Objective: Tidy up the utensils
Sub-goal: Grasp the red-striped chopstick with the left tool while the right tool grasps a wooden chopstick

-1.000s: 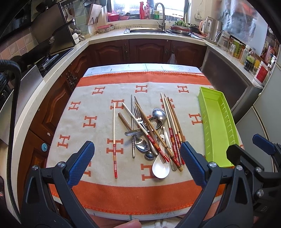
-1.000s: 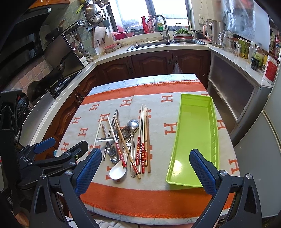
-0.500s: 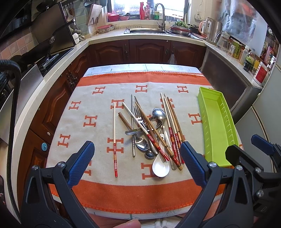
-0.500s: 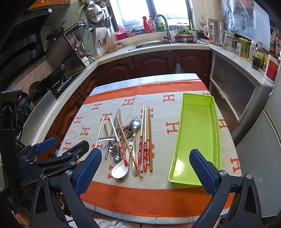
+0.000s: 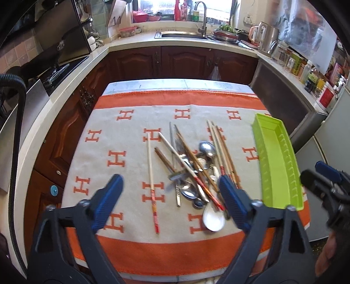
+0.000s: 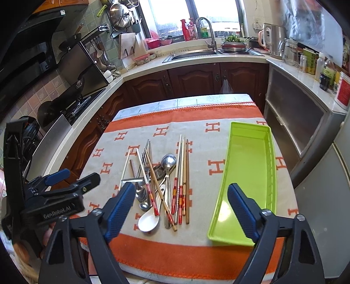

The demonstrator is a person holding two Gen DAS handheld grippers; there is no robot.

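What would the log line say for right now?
left gripper: closing, empty | right gripper: closing, empty | utensil pile: untouched on cloth | green tray: empty

A U-shaped kitchen of dark wooden cabinets (image 6: pixel 192 80) under a pale countertop (image 6: pixel 151 64) surrounds a table draped in an orange-and-beige cloth (image 6: pixel 175 249) patterned with H letters. Daylight pours through the window (image 6: pixel 175 15) above the steel sink (image 6: pixel 190 54) and its curved tap (image 6: pixel 207 30), while pans hang over a gas hob (image 6: pixel 76 109) against the tiled wall (image 6: pixel 39 91) on the left side. On the right, a kettle (image 6: pixel 273 39), jars and bottles (image 6: pixel 312 62) line the counter above frosted cupboard doors (image 6: pixel 291 122).
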